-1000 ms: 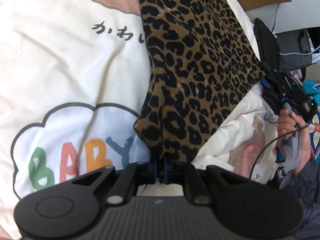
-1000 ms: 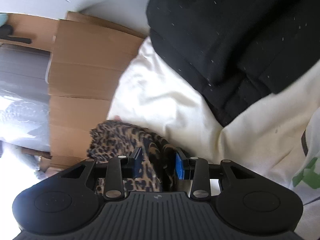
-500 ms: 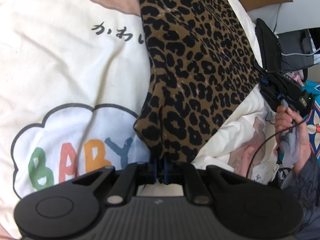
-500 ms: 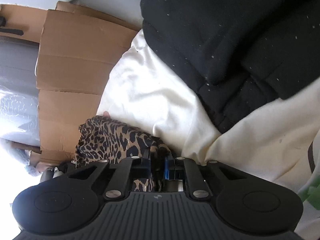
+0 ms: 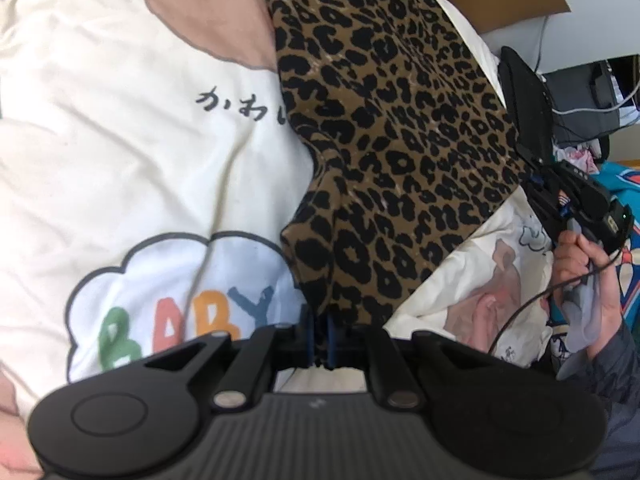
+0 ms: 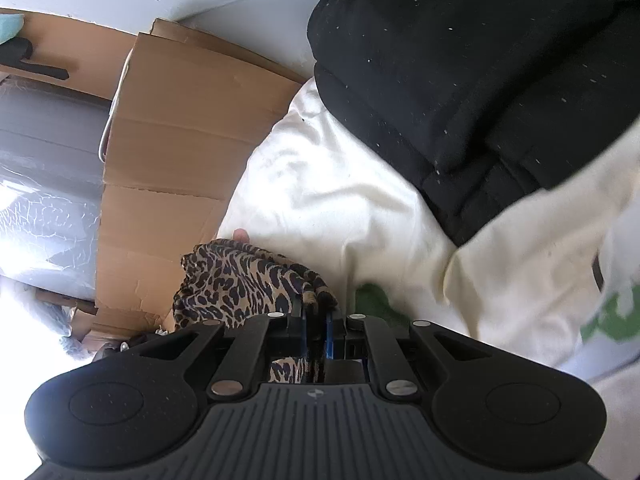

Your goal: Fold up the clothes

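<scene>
leopard-print garment (image 5: 384, 152) in both hand-held grippers

Cloth, cardboard and matt plastic
Leopard-print garment (image 5: 392, 152): thin soft cloth; cream printed bedding (image 5: 120, 152) matt, creased; black garment (image 6: 480, 60) fuzzy (lint-flecked); cardboard (image 6: 180, 128) dull brown; left hand-held gripper (image 5: 320, 336) matt black plastic

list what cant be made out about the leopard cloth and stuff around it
- Leopard-print garment: type and full shape unclear; top cut by left wrist frame edge.
- Printed script on the white bedding: its end is hidden under the garment.
- Black clothing: cropped in right wrist view, kind unclear.
</scene>
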`<state>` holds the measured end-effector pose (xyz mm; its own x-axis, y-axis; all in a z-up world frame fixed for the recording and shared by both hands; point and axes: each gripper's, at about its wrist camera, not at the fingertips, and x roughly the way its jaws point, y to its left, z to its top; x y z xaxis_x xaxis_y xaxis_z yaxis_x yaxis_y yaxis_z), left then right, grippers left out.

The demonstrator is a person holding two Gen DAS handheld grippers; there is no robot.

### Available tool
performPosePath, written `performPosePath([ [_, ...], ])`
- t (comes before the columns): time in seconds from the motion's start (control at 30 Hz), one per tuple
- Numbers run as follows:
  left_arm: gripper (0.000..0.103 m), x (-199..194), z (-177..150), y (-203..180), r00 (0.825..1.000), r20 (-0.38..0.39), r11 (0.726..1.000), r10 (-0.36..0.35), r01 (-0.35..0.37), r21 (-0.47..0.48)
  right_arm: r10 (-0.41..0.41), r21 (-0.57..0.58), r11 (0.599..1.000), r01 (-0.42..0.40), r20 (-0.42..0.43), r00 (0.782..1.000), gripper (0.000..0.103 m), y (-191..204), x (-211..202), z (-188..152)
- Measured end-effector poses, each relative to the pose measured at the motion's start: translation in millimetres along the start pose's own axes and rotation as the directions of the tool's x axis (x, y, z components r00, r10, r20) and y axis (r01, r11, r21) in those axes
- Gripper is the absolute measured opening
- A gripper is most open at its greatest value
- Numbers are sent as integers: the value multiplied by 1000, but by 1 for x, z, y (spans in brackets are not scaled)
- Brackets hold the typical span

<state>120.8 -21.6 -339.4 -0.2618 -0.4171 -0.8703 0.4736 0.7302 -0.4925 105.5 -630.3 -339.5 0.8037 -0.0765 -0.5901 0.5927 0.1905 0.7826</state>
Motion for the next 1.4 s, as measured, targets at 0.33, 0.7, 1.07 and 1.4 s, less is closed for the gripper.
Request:
performPosePath([
  [0.33, 6, -29, -3, 10, 1000, 11, 1000, 18, -18, 0, -17, -31, 999, 15, -64, 998, 7, 8, -21, -30],
  [0.7, 6, -33, -9, 20, 999, 17, 999, 51, -51, -12, -49, -72, 997, 37, -170, 984, 7, 4, -25, -50],
  [1.07, 6, 0, -6, 16, 998, -11, 998, 67, -68, -11, -136, -316, 947, 59, -226, 965, 21, 0, 3, -40],
  [1.4, 6, 12, -6, 16, 997, -20, 997, 79, -79, -10, -76, -294, 955, -37, -364, 928, 21, -11, 22, -15],
])
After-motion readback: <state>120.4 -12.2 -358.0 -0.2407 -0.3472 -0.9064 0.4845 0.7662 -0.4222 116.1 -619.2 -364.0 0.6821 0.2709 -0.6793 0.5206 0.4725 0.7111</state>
